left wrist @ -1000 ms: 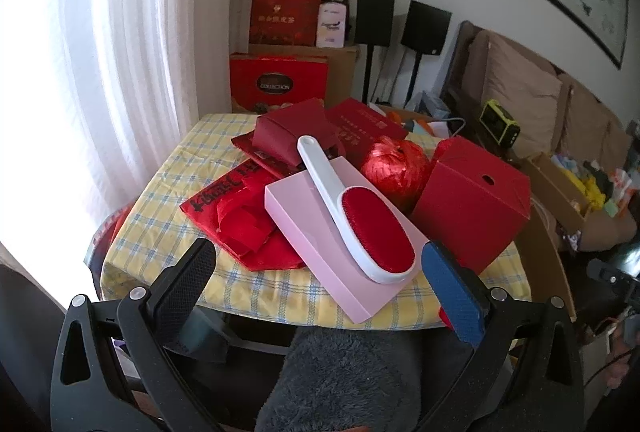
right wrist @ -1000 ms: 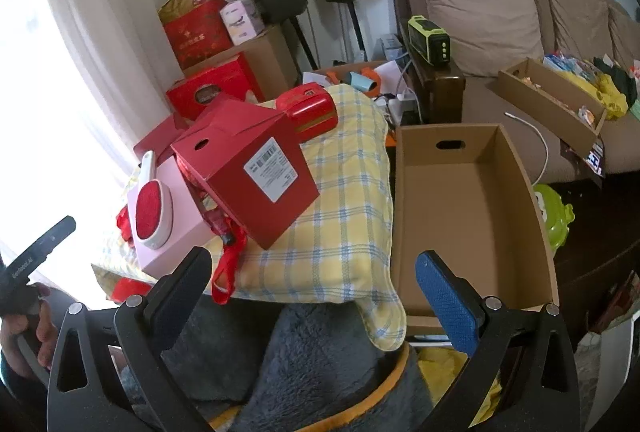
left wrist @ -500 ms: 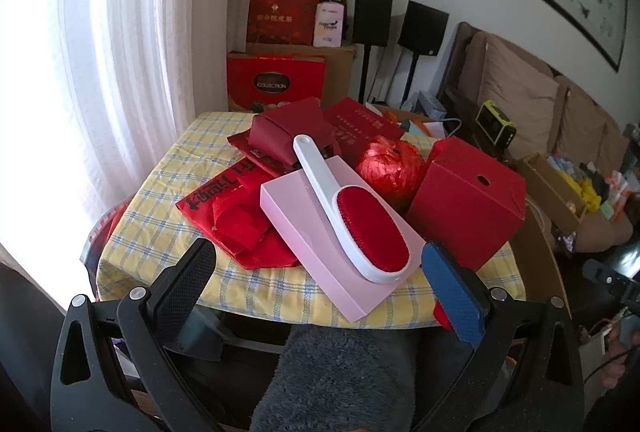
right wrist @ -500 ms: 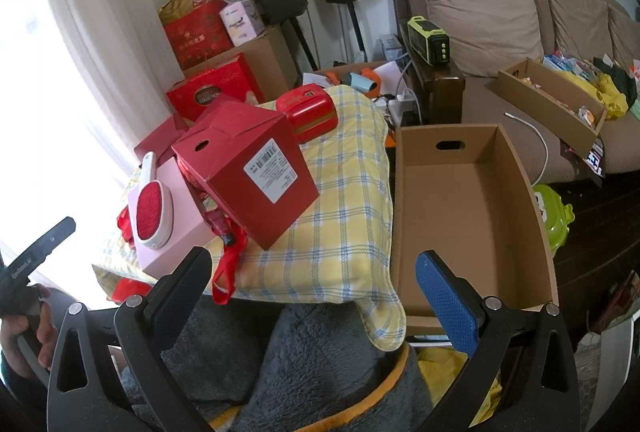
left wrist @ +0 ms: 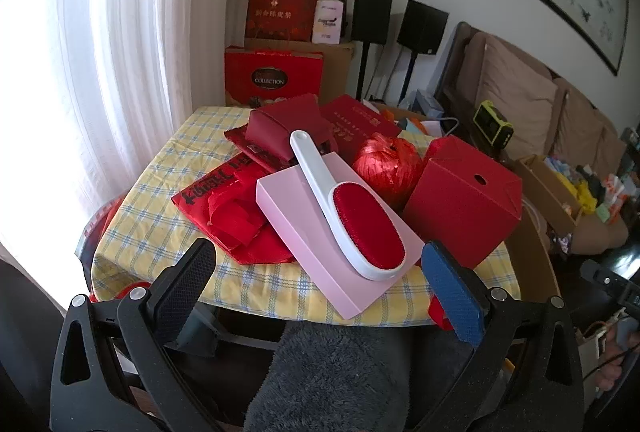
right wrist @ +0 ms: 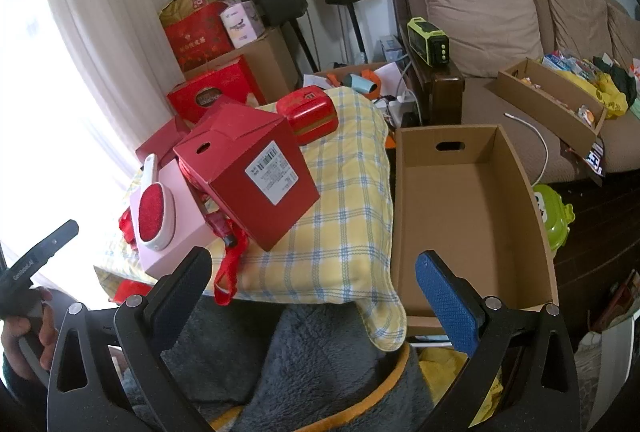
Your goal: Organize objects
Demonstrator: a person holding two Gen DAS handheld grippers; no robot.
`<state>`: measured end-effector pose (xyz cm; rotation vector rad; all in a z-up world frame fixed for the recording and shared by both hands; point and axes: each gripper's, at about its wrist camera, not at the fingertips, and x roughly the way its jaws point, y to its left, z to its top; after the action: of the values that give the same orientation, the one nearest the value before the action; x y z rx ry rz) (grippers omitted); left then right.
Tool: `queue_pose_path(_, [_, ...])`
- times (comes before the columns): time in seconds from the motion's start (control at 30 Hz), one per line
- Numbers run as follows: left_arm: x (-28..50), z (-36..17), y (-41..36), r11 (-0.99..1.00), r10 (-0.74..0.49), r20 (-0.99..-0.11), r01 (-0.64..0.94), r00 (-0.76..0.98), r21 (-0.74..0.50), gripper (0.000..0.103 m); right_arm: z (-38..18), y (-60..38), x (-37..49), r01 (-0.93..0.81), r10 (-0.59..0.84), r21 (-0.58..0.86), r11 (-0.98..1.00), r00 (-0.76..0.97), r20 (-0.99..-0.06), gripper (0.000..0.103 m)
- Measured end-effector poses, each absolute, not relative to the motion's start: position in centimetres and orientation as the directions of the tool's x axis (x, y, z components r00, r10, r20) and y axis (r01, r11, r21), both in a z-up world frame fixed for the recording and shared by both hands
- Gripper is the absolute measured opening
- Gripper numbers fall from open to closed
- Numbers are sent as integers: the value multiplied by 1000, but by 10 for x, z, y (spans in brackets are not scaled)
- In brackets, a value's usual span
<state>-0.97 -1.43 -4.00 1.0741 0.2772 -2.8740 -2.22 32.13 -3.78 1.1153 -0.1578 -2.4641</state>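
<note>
A white lint brush with a red pad (left wrist: 352, 216) lies on a pink box (left wrist: 320, 252) on the yellow checked table (left wrist: 160, 192). Beside them sit a red cube box (left wrist: 464, 200), a shiny red ball (left wrist: 386, 168), flat red packets (left wrist: 228, 204) and dark red boxes (left wrist: 284, 132). My left gripper (left wrist: 316, 284) is open and empty, just short of the table's near edge. My right gripper (right wrist: 314, 292) is open and empty, near the table's corner. The right wrist view shows the cube box (right wrist: 248, 176), the brush (right wrist: 154, 208), a red tin (right wrist: 312, 114) and an empty cardboard box (right wrist: 472, 216).
A sofa (right wrist: 500, 4) with a cardboard tray of clutter (right wrist: 552, 96) stands on the right. Red gift boxes (left wrist: 274, 76) and black speakers (left wrist: 424, 26) stand behind the table. A curtain (left wrist: 100, 32) hangs at left. Grey fleece (right wrist: 304, 364) lies below the grippers.
The left wrist view has shifted slightly, so the table sits a little lower and to the left in frame. The right gripper has barely moved. Both grippers stay open.
</note>
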Motion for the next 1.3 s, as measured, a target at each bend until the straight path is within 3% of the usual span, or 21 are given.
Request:
queue_pose_path(0.73, [-10,-38,-13,-981,13,-661,119,-750,-154,103,-30,321,-21,346,-441,283,-895,-588,-678,103])
queue_pose_path(1.3, [-21,-10,-24,-988,0,-616,97,-788,-124,103,-27,312,-16,371,-430,240,-897,-607,-668,103])
